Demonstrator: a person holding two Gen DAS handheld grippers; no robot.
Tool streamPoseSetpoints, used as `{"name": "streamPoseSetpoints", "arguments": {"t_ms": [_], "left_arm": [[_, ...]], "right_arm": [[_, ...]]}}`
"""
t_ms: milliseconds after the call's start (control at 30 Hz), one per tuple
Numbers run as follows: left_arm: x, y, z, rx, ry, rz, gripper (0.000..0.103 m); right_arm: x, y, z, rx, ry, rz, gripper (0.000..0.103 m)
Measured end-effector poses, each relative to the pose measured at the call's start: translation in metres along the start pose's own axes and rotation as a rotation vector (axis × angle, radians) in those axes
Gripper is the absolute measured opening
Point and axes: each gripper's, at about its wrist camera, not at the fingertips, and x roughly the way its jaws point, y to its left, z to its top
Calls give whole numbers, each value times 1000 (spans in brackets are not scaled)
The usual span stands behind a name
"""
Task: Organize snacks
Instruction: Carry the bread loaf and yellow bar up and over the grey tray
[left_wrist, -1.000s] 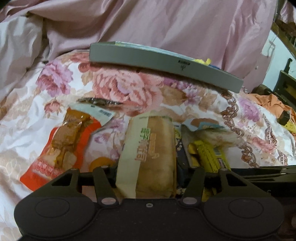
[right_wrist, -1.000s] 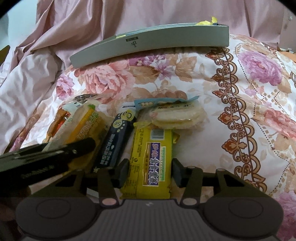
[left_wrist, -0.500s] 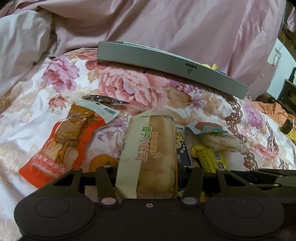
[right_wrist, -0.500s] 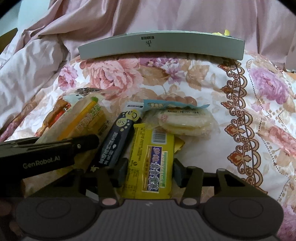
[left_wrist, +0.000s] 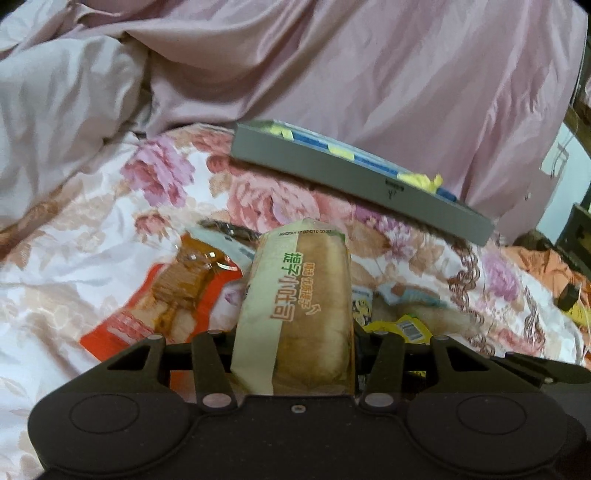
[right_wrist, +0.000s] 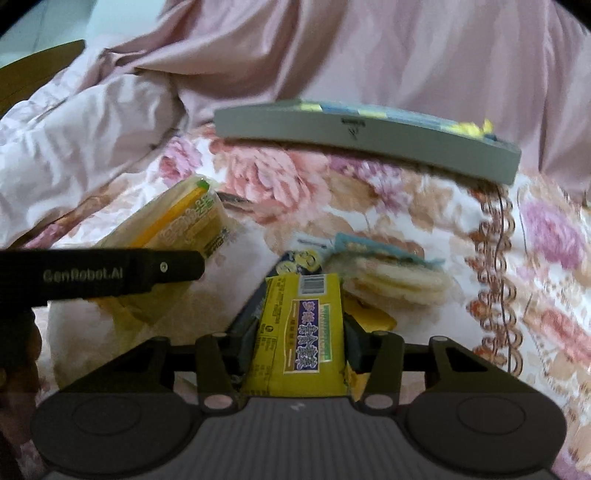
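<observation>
Grey tray part-filled; left gripper pinches bread, right gripper pinches yellow pack; several snacks remain on the bed.

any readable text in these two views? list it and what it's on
"GenRobot.AI": side of the left gripper.
"提子小吐司": bread pack in that gripper.
"S2226011? B24210 00:37": date code at that pack's top, partly unsure.
Yellow pack in the right gripper: Chinese title and barcode, too blurred to read.
Grey tray: small logo, illegible.
</observation>
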Motion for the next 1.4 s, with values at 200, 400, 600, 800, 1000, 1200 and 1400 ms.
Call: {"name": "streamPoseSetpoints", "arguments": {"t_ms": [200, 400, 600, 800, 1000, 1200, 1400], "left_arm": [[-15, -3, 16, -24, -50, 6, 51], [-18, -12, 36, -6, -82, 29, 51], [-7, -30, 67, 14, -112, 71, 51], [16, -53, 100, 34, -151, 70, 51], [54, -73, 135, 25, -184, 63, 51], [99, -82, 166, -9, -207, 67, 52], [143, -95, 178, -47, -199, 57, 51]], "right_arm": [[-11, 10, 3, -71, -82, -9, 52], [-24, 7, 17, -80, -191, -29, 52], [-31, -13, 44, -64, -310, -57, 52], [-21, -40, 76, -78, -429, -99, 52], [-3, -70, 105, -61, -516, -159, 52], [25, -109, 130, 26, -548, -195, 52], [50, -139, 139, 90, -528, -198, 52]]}}
